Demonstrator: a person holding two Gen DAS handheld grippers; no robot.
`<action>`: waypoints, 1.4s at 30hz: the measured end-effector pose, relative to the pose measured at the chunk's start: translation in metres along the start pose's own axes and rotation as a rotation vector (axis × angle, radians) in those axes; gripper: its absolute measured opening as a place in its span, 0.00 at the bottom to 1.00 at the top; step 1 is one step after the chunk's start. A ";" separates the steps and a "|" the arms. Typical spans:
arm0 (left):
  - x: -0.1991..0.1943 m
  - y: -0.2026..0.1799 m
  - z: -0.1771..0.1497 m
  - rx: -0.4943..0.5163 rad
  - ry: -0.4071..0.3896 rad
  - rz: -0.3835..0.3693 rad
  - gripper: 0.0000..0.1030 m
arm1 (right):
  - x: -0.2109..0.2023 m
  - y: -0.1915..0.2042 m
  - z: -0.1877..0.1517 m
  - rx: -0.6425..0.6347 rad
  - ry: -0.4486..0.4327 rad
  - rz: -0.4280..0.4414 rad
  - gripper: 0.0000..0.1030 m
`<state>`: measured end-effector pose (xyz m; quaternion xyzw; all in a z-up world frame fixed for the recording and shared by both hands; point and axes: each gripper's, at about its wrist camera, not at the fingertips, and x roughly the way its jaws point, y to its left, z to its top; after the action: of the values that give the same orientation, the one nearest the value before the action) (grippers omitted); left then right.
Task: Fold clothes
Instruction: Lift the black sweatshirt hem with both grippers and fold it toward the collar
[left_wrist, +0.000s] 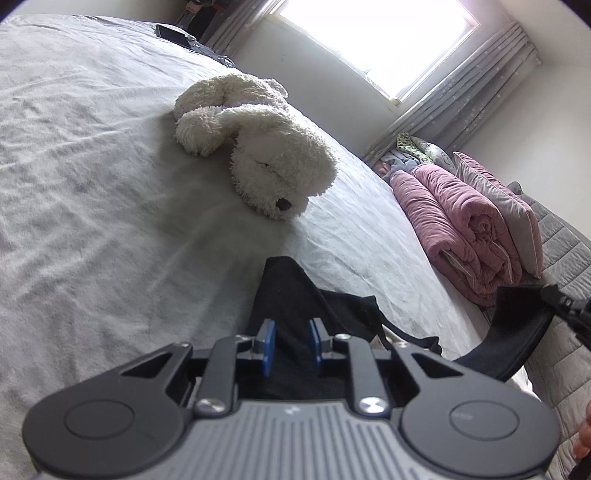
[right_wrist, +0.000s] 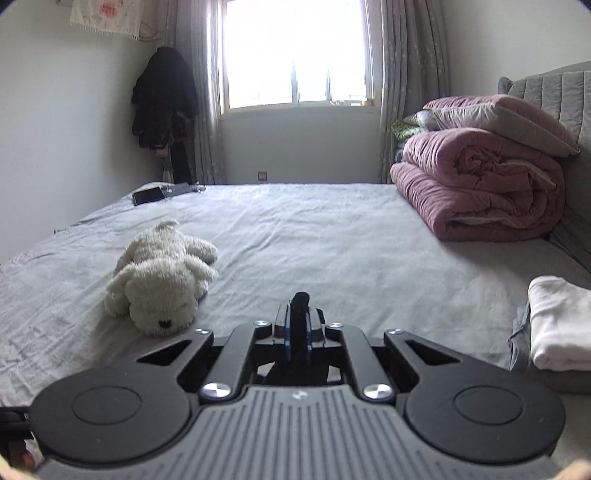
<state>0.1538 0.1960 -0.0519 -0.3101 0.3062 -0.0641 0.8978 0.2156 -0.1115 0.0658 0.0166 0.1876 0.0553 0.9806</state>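
A black garment (left_wrist: 291, 295) hangs over the grey bed sheet (left_wrist: 110, 184), stretched between both grippers. In the left wrist view my left gripper (left_wrist: 290, 334) has the cloth between its blue pads (left_wrist: 266, 338), and a fold stands up past the fingertips. The cloth runs right as a dark band (left_wrist: 517, 332) to my right gripper (left_wrist: 565, 302) at the frame's edge. The right wrist view shows my right gripper (right_wrist: 299, 314) shut tight on a thin roll of the black garment (right_wrist: 299, 301). The rest of the garment is hidden below the grippers.
A white plush dog (right_wrist: 162, 280) lies on the bed ahead and left. A rolled pink quilt (right_wrist: 476, 184) and a pillow (right_wrist: 498, 118) sit against the grey headboard (right_wrist: 554, 88). Folded white clothes (right_wrist: 557, 325) lie at right. A phone (right_wrist: 147, 195) rests at the far corner.
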 end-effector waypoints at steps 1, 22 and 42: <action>0.000 0.000 0.000 0.001 0.000 -0.003 0.18 | -0.003 0.000 0.006 -0.004 -0.020 0.004 0.09; 0.018 -0.024 -0.024 0.221 0.120 -0.011 0.18 | -0.010 -0.104 -0.085 0.185 0.064 -0.130 0.09; 0.011 -0.037 -0.023 0.286 0.094 0.002 0.17 | -0.013 -0.135 -0.135 0.264 0.137 -0.114 0.40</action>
<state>0.1512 0.1512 -0.0498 -0.1756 0.3358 -0.1206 0.9175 0.1673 -0.2454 -0.0621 0.1308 0.2603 -0.0248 0.9563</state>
